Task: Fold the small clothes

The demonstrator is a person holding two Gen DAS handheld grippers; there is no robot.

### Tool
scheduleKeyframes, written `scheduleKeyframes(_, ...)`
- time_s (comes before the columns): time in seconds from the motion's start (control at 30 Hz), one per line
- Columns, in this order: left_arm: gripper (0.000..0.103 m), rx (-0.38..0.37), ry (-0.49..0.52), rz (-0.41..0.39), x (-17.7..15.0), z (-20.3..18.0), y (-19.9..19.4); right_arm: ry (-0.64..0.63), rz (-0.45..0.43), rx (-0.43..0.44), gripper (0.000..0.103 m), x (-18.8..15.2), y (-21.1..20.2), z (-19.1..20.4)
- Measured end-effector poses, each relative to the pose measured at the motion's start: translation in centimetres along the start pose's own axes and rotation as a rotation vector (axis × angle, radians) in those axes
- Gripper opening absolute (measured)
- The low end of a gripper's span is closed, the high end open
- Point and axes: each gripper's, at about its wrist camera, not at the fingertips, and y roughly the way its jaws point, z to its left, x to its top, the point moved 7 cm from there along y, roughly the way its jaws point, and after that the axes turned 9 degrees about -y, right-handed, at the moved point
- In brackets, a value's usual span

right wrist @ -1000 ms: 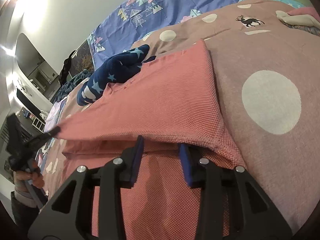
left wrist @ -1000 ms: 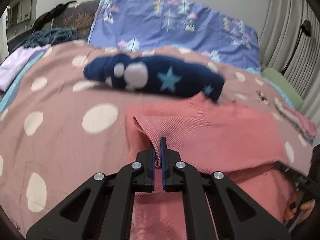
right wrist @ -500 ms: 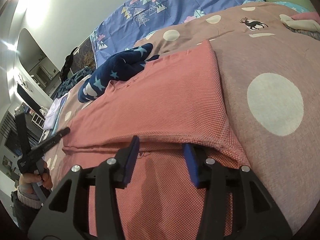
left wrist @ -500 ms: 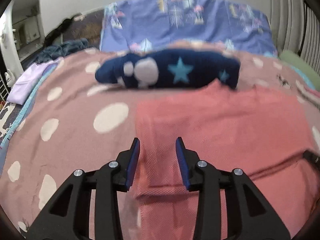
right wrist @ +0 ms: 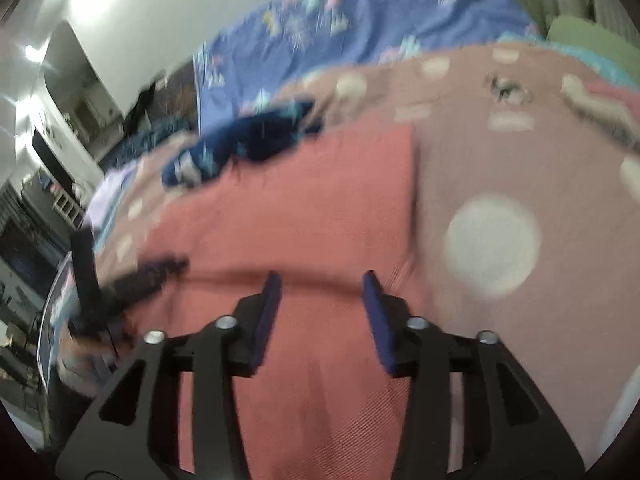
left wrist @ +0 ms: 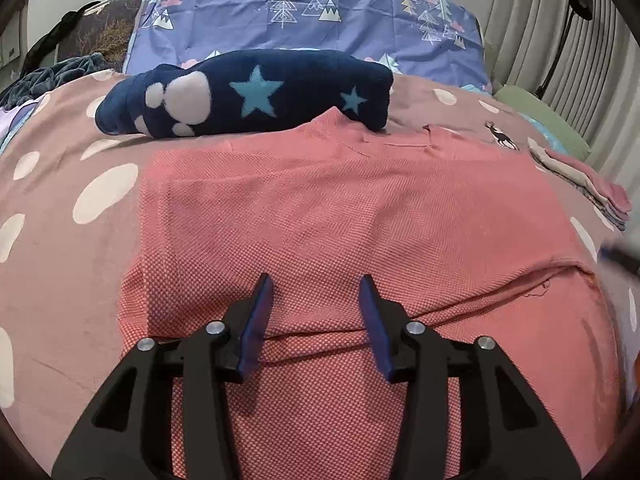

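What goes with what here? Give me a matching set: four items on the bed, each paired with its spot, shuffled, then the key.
Items
1. salmon-pink garment
2. navy star-print fleece
3. small stack of folded clothes
4. blue tree-print bedding

Places
A. far end of the bed, behind everything else
B. directly under the left tongs, spread on the dotted blanket
C. right edge of the bed, near the deer print
D. along the garment's far edge, its right end lapping over it

Pairs: 1-B, 2-D, 3-C, 4-A
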Motion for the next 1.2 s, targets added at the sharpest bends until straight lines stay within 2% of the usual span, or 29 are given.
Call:
scheduleKeyframes(0.03, 0.048, 0.005, 0.007, -0.001, -0.1, -0.1, 0.0, -0.012, -0.014, -0.059, 0.056, 1.6, 0.3, -1.1)
scheduleKeyframes(0.1, 0.049, 0.009, 0.012, -0.001, 0.1, -0.3, 0.2, -0.014, 0.014, -0.109, 0.057, 3.6, 2.3, -2.9)
scheduleKeyframes(0.2, 0.050, 0.001, 0.007, -0.001, 0.2, -0.4, 0.1, 0.101, 0.091, -0.106, 0.055, 5.4, 6.9, -5.9)
scheduleKeyframes(0.27, 0.052, -0.008, 0.006, 0.000, 0.2, -0.4, 0.1, 0.122, 0.113, -0.094, 0.049, 5.9, 9.0, -6.3)
scheduleKeyframes(0.3, 0.053, -0.014, 0.005, 0.002, 0.2, -0.4, 0.2, 0.102, 0.117, -0.116, 0.038, 5.9, 9.9, -6.2)
scheduleKeyframes(0.33, 0.055, -0.021, 0.005, 0.003, 0.2, -0.4, 0.2, 0.059, 0.131, -0.140, 0.010, 5.7, 10.6, -6.0)
scheduleKeyframes(0.37, 0.055, -0.025, 0.005, 0.003, 0.2, -0.4, 0.2, -0.015, 0.160, -0.208, 0.003, 5.0, 11.5, -5.7)
scheduleKeyframes(0.43, 0.056, -0.030, 0.004, 0.003, 0.2, -0.4, 0.2, -0.101, 0.152, -0.304, 0.003, 4.1, 12.4, -5.7)
scheduleKeyframes(0.53, 0.057, -0.036, 0.003, 0.005, 0.2, -0.4, 0.2, -0.090, 0.148, -0.320, 0.003, 4.0, 12.7, -6.3)
scheduleKeyframes(0.57, 0.057, -0.037, 0.002, 0.005, 0.2, -0.4, 0.2, -0.079, 0.129, -0.321, 0.004, 4.3, 11.9, -6.2)
scheduleKeyframes(0.63, 0.057, -0.041, -0.001, 0.005, 0.2, -0.3, 0.2, -0.065, 0.109, -0.378, 0.011, 4.2, 9.5, -6.2)
scheduleKeyframes(0.7, 0.057, -0.047, -0.006, 0.004, 0.3, -0.2, 0.1, -0.079, 0.063, -0.323, 0.011, 3.3, 6.7, -4.4)
scheduleKeyframes(0.73, 0.057, -0.048, -0.007, 0.004, 0.3, -0.2, 0.1, -0.110, 0.060, -0.239, 0.011, 1.6, 5.1, -2.6)
scheduleKeyframes(0.77, 0.057, -0.048, -0.007, 0.004, 0.3, -0.3, 0.1, -0.134, 0.088, -0.206, 0.011, 0.4, 4.8, -1.7)
scheduleKeyframes(0.8, 0.057, -0.046, -0.005, 0.004, 0.3, -0.3, 0.1, -0.179, 0.165, -0.185, 0.012, -2.2, 4.9, -0.8)
scheduleKeyframes(0.83, 0.057, -0.047, -0.006, 0.003, 0.3, -0.3, 0.1, -0.204, 0.205, -0.211, 0.012, -3.7, 5.2, -0.8)
scheduleKeyframes(0.87, 0.057, -0.050, -0.008, 0.003, 0.3, -0.2, 0.1, -0.243, 0.175, -0.248, 0.012, -4.9, 5.1, -1.3)
scheduleKeyframes(0.9, 0.057, -0.056, -0.012, 0.003, 0.3, -0.2, 0.1, -0.246, 0.160, -0.238, 0.013, -5.2, 5.0, -1.6)
scheduleKeyframes(1.0, 0.057, -0.104, -0.086, -0.010, 0.4, 0.8, -1.2, -0.039, 0.139, -0.174, 0.015, -5.1, 2.3, -3.5)
scheduleKeyframes(1.1, 0.058, -0.118, -0.134, -0.032, -1.2, 2.5, -5.1, -0.063, 0.142, -0.122, 0.017, -6.8, -0.4, -3.1)
scheduleKeyframes(1.2, 0.059, -0.086, -0.075, -0.048, -4.3, 3.9, -9.2, -0.099, 0.145, -0.029, 0.023, -9.9, -3.2, -2.4)
